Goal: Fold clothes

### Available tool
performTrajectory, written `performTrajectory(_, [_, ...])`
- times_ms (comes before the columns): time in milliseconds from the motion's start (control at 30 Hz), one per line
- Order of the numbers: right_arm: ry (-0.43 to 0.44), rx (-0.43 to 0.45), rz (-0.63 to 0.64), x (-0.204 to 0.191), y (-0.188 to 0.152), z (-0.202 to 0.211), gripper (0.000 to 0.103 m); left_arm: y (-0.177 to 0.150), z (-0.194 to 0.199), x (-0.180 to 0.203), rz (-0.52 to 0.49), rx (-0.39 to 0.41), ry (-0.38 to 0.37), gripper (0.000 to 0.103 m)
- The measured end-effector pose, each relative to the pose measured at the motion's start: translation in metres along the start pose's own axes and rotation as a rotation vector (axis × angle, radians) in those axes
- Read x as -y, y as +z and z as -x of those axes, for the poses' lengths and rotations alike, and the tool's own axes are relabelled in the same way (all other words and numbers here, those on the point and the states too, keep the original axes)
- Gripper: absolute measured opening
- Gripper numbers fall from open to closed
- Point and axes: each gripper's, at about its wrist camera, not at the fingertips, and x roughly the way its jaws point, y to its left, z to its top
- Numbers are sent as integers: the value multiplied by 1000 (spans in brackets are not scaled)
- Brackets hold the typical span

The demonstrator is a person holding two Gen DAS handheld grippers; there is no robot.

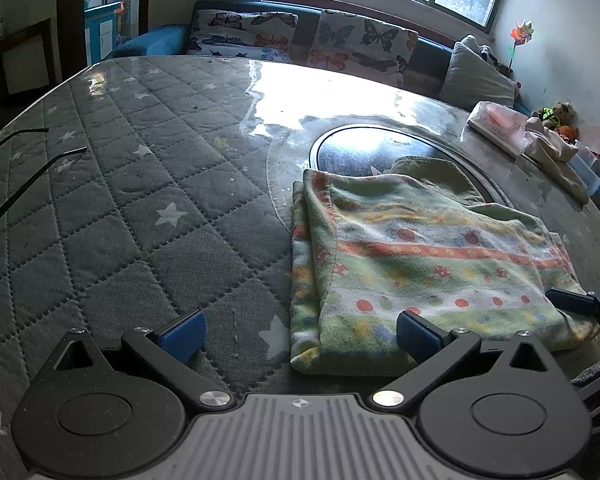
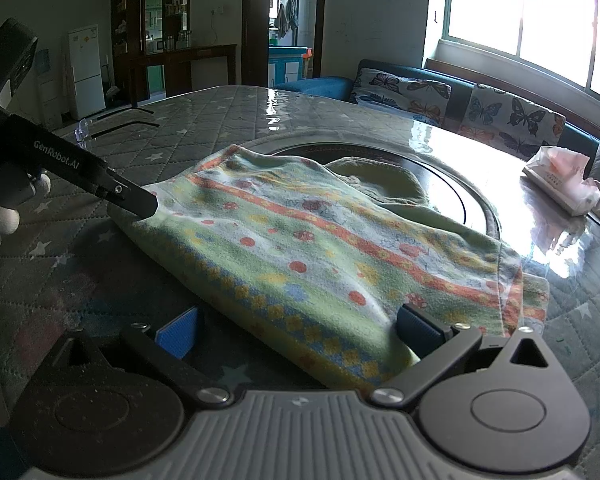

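Observation:
A folded green garment [image 1: 420,256] with orange stripes and red dots lies on the grey quilted table [image 1: 140,200], partly over a round dark inset plate [image 1: 364,148]. My left gripper [image 1: 300,336] is open, and the garment's near left corner lies between its blue pads. One right-gripper finger [image 1: 572,303] shows at the garment's right edge. In the right wrist view the garment [image 2: 320,248] spreads ahead, and my right gripper [image 2: 300,334] is open with the near hem between its pads. A left-gripper finger [image 2: 136,200] rests at the garment's far left corner, held by a gloved hand [image 2: 0,220].
Eyeglasses [image 1: 40,176] lie at the table's left. A tissue pack [image 1: 500,128] and a beige cloth [image 1: 556,152] sit at the far right. Behind the table runs a blue sofa with butterfly cushions [image 1: 244,34]. The tabletop has a glossy cover.

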Motion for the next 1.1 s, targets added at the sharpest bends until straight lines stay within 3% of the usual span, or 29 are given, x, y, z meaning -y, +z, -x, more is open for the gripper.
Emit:
performTrajectory(600, [-15,-15,38,-9,13,5,103,-2,2,-4,-4,16,-25,103])
performTrajectory(933, [104,-16,143,-47,43,-3,102,0,4,-9,-11,0,-59,103])
performTrajectory(1100, [149,-21,210,-71,54,-14,94,6,10,-20,12,16,-27,103])
